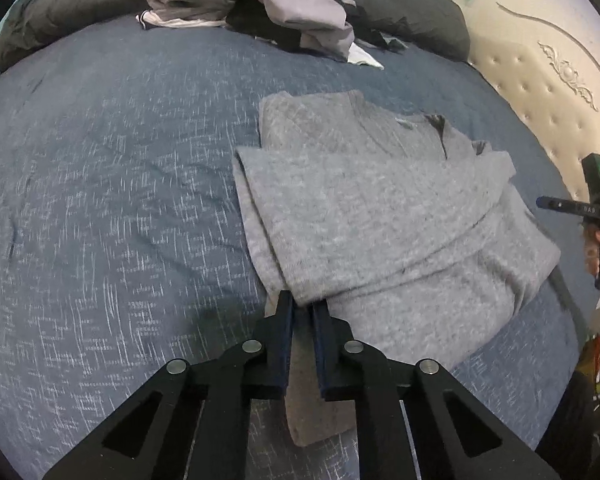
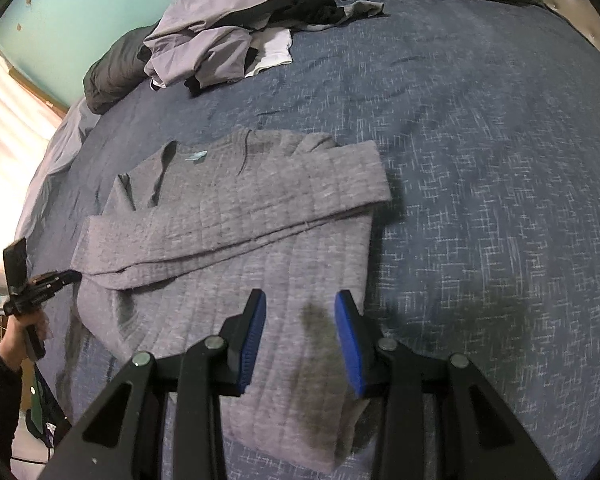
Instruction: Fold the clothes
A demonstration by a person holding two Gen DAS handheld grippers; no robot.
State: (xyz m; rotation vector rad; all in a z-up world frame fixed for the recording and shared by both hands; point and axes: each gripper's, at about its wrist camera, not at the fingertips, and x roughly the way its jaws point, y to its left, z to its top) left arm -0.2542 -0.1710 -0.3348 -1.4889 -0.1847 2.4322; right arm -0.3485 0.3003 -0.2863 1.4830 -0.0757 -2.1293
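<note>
The grey sweater (image 1: 380,216) is laid flat on the bed (image 1: 100,200), its 2 sleeves folded across the chest, so that the hem can be brought up toward the collar. The left gripper (image 1: 302,308) is clamped on the near left corner of the hem, with cloth seen between its pads. The right gripper (image 2: 300,320) is held apart over the near right part of the hem, nothing pinched yet. A pile (image 1: 260,4) of unfolded clothes is left at the bed's far edge. A small pale neck label (image 2: 196,156) is seen; no writing can be read.
</note>
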